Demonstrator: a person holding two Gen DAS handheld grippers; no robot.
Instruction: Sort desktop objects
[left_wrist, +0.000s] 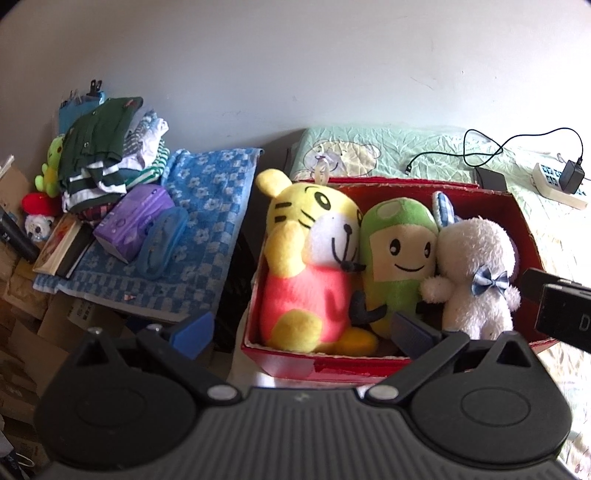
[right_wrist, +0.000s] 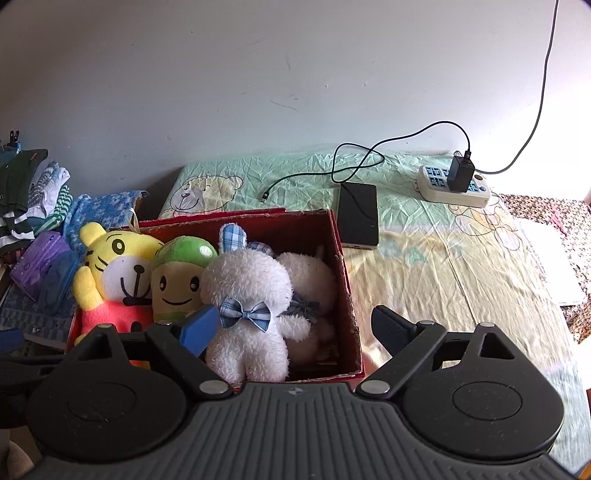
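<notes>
A red cardboard box (left_wrist: 325, 365) (right_wrist: 345, 266) stands on the pale green sheet. A yellow tiger plush (left_wrist: 306, 254) (right_wrist: 114, 269), a green plush (left_wrist: 399, 251) (right_wrist: 177, 280) and a white rabbit plush with a blue bow (left_wrist: 476, 269) (right_wrist: 247, 295) stand in it side by side. In the right wrist view a second white plush (right_wrist: 314, 280) lies behind the rabbit. My left gripper (left_wrist: 301, 332) is open over the box's near left corner, holding nothing. My right gripper (right_wrist: 295, 328) is open just before the rabbit, its fingers astride the box's right wall, also holding nothing.
Left of the box, a blue towel (left_wrist: 214, 206) carries a purple tissue pack (left_wrist: 133, 221), a blue case (left_wrist: 162, 243), books and a clothes pile (left_wrist: 103, 162). On the sheet behind the box lie a black phone (right_wrist: 358, 216), a cable and a power strip (right_wrist: 454, 186) with a charger.
</notes>
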